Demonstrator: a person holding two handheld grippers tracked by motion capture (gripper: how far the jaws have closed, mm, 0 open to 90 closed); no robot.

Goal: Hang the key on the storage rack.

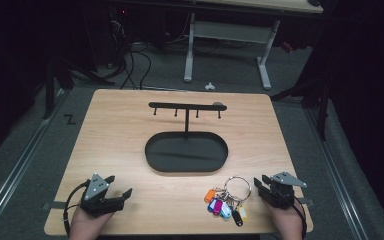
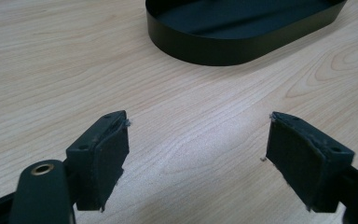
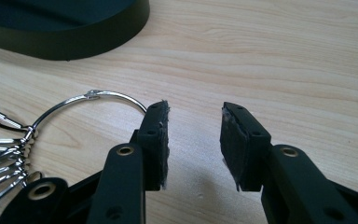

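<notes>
The key ring (image 1: 237,187) lies flat on the near right of the table (image 1: 115,125), its bunch of coloured tags (image 1: 225,207) fanned out toward me, just left of my right gripper (image 1: 264,187). That gripper's jaws stand partly apart with nothing between them, the ring's wire just outside the left jaw. To take the ring well, I judge I should shift left and pinch the bare wire, away from the tags. My left gripper (image 1: 122,192) rests at the near left, jaws wide apart on bare wood. Beyond lie the black oval tray (image 1: 152,157) and its hook rack (image 1: 186,106); nothing blocks the way.
</notes>
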